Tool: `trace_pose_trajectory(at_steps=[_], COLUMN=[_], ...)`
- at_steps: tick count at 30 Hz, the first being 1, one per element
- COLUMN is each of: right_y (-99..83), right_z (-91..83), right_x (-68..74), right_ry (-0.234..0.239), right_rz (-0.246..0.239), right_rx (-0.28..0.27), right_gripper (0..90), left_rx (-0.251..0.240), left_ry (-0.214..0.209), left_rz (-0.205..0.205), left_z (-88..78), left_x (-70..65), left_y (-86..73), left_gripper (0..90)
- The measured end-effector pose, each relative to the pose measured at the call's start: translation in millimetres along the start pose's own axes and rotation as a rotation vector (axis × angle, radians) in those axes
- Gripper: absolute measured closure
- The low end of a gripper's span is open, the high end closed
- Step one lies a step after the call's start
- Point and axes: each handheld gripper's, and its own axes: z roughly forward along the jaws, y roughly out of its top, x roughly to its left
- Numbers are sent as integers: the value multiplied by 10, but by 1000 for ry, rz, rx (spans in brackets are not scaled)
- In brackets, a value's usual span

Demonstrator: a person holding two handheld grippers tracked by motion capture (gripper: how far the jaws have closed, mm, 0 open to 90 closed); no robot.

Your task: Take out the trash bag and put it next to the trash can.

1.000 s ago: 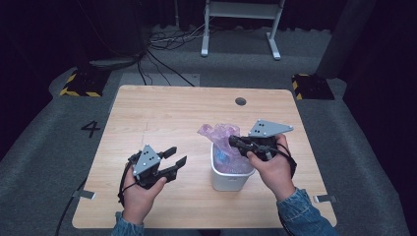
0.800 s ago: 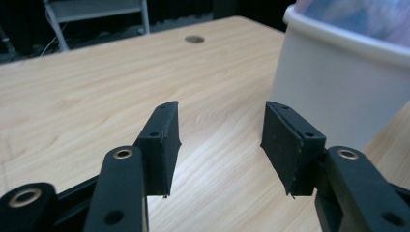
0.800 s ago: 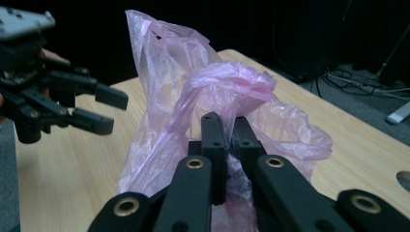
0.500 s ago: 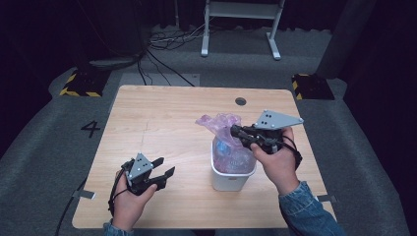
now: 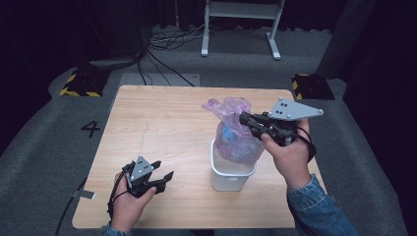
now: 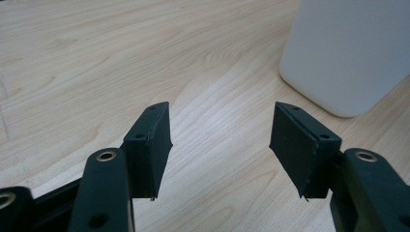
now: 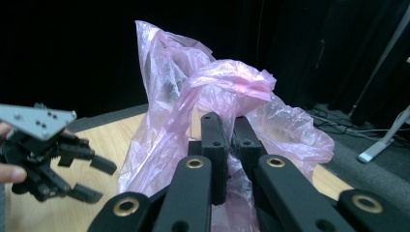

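Note:
A pink translucent plastic bag [image 5: 235,132] with stuff inside hangs half lifted out of a small white bin [image 5: 231,173] on the wooden table [image 5: 162,123]. My right gripper [image 5: 244,119] is shut on the bag's gathered neck [image 7: 227,96], jaws pressed together on the plastic. My left gripper [image 5: 164,173] hovers low near the table's front left, apart from the bin. Its jaws have just been opening and stand open with nothing between the pads [image 6: 151,145]; the white bin [image 6: 353,53] is ahead at the right. The left gripper [image 7: 94,179] also appears far left in the right gripper view.
A number 4 [image 5: 91,129] is marked on the grey floor left of the table. Yellow-black striped blocks [image 5: 78,86] and cables lie beyond the far edge, with a white stand's feet [image 5: 241,34] behind. The table's left half is bare wood.
The right gripper has risen, drawing the pink bag up out of the bin. The left gripper moved down and toward the front left, away from the bin, and its jaws have widened.

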Motion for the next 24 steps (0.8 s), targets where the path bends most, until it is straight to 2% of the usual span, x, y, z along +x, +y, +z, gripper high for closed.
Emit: trace_pose_trajectory(at_steps=[4, 12, 17, 24], right_y=[64, 146, 94, -18], right_z=[-92, -258, -384, -506], right_x=[-40, -178, -326, -516], right_ry=[-23, -87, -128, -194], right_rz=[-9, -36, -14, 5], right_rx=[-13, 5, -7, 24], right_gripper=[876, 876, 876, 876], left_rx=[13, 30, 36, 50], left_ry=[-4, -4, -9, -14], left_rz=[5, -1, -13, -2], left_z=[31, 50, 62, 78], left_x=[2, 29, 32, 40], left_y=[-19, -56, -68, -79], left_gripper=[389, 381, 382, 382])
